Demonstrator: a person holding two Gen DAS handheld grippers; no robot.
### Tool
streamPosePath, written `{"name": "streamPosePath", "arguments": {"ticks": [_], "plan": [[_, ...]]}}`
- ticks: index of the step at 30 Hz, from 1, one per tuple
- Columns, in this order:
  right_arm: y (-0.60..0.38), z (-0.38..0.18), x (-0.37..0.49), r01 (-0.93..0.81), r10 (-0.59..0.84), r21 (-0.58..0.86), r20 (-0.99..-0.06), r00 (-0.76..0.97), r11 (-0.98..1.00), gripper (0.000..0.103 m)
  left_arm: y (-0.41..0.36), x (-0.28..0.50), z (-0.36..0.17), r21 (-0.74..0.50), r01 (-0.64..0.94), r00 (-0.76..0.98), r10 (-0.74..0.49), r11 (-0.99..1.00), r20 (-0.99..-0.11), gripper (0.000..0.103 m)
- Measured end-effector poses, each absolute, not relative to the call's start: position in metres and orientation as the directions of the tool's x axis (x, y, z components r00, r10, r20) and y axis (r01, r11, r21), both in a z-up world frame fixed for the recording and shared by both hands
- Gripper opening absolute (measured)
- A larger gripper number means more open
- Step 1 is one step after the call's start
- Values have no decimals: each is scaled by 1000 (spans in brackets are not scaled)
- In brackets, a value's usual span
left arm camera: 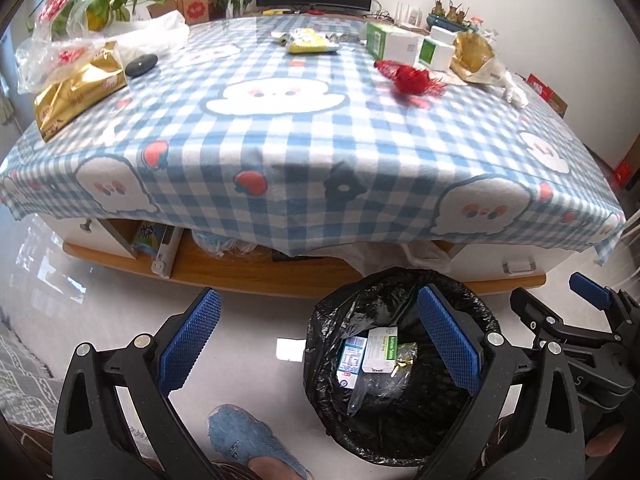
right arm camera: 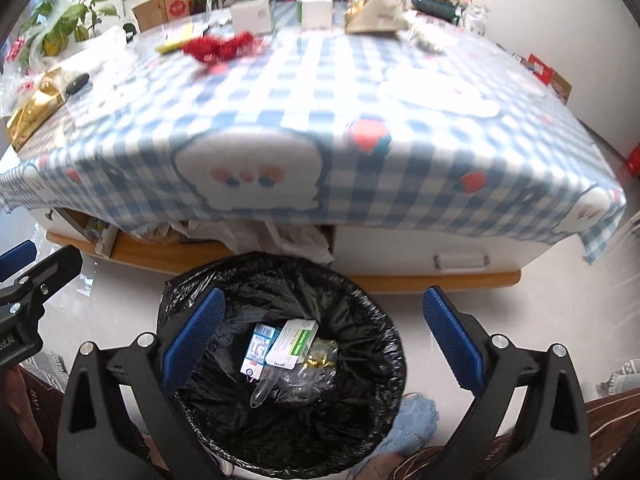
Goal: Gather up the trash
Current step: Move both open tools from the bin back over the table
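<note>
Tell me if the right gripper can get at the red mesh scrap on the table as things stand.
Probably yes: the right gripper is open and empty above the bin, and bare tablecloth lies before the red mesh scrap.

Bin (right arm camera: 280, 360) with black liner on floor, in front of table, open top. Inside: white-green box (right arm camera: 292, 342) tilted, blue-white carton (right arm camera: 258, 350) touching its side, gold crumpled wrapper (right arm camera: 320, 358), clear plastic (right arm camera: 280, 386). Red mesh scrap (left arm camera: 412, 76) on tablecloth, yellow packet (left arm camera: 308, 42) farther back.
</note>
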State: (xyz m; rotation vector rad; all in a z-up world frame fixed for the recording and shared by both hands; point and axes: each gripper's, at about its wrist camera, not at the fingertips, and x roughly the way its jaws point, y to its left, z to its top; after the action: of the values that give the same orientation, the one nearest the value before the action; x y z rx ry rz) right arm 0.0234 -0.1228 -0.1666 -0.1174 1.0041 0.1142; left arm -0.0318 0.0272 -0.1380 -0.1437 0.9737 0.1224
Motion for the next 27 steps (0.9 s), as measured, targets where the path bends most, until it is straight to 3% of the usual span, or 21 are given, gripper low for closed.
{"name": "streamPosePath", "arguments": {"ticks": [27], "plan": [[-187,-53,35,-106,35,-51,-731,681,993,95,-11,-16,-52,-91,-101,613,-10,991,-790,97]]}}
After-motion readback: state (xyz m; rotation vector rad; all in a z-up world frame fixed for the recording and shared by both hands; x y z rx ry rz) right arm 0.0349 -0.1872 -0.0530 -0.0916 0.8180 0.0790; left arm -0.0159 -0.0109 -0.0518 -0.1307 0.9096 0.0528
